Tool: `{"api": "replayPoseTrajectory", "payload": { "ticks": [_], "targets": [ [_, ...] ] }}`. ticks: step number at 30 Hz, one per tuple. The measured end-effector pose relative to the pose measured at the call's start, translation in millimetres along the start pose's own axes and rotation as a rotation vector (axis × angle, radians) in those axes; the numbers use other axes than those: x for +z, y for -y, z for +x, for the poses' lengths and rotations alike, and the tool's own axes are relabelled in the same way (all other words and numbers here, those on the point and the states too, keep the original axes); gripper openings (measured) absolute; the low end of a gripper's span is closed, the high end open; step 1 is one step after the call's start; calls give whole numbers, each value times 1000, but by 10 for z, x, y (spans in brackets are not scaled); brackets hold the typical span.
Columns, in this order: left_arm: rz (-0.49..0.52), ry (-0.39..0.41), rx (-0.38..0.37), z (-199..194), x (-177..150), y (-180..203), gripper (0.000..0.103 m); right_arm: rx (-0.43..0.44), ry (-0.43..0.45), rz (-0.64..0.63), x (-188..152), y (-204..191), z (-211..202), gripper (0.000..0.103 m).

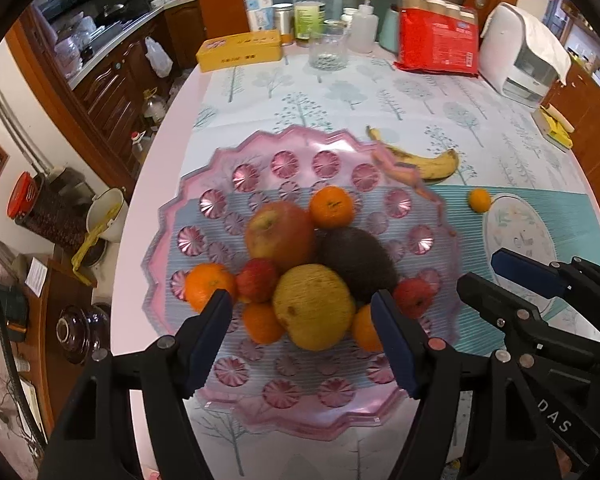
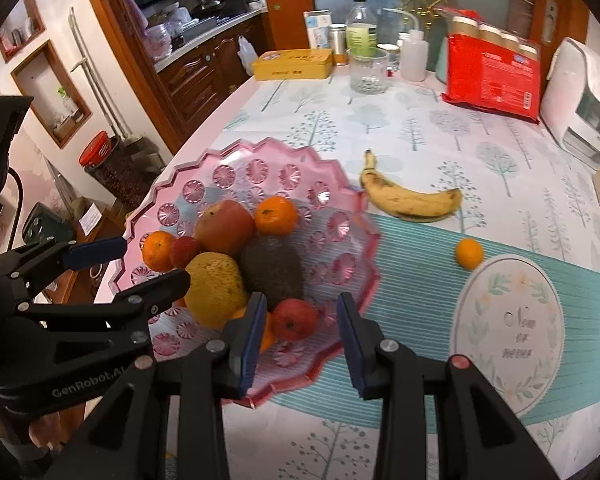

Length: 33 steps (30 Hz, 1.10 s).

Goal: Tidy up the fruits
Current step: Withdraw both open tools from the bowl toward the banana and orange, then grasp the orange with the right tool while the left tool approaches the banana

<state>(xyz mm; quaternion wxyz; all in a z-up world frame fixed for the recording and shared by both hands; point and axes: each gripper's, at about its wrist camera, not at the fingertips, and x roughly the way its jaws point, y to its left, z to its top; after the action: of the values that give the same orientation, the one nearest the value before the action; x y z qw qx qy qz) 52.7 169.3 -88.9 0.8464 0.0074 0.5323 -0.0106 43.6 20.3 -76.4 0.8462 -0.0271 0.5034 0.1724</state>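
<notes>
Now hovering left gripper [image 1: 300, 336] over heaped pink dish [image 1: 300, 148], tongs spread wide, pinching nothing. Holding right gripper [image 2: 302, 340] just beside it, over dish's near rim, tongs parted only narrowly, also gripping nothing. Seeing most fruit already piled in dish: apple [image 1: 278, 232], dark avocado-like one [image 1: 356, 264], big yellow fruit [image 1: 312, 304], several oranges & small red ones. Leaving banana [image 2: 412, 200] and small orange [image 2: 469, 254] out on table [image 2: 420, 128], banana just beside dish rim, small orange near round printed card [image 2: 508, 328]. Judging risks: adding to pile w/ no flat spot, prob. knocking yellow fruit or top orange loose & rolling it off dish. Pinching small orange off-centre, prob. squirting it away toward table edge. Squeezing spotted banana too hard, maybe bruising it. Working both grippers this close, risking fingers clashing.
</notes>
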Motion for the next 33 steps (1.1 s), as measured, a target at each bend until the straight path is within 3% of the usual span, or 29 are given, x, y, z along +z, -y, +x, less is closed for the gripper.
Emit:
{"api": "replayPoseTrajectory", "payload": {
  "ticks": [21, 33],
  "targets": [
    [194, 9, -24, 131, 340, 1022, 71, -69, 17, 158, -90, 1039, -197, 37],
    [421, 29, -19, 445, 1102, 1498, 71, -107, -2, 167, 319, 1635, -6, 37]
  ]
}}
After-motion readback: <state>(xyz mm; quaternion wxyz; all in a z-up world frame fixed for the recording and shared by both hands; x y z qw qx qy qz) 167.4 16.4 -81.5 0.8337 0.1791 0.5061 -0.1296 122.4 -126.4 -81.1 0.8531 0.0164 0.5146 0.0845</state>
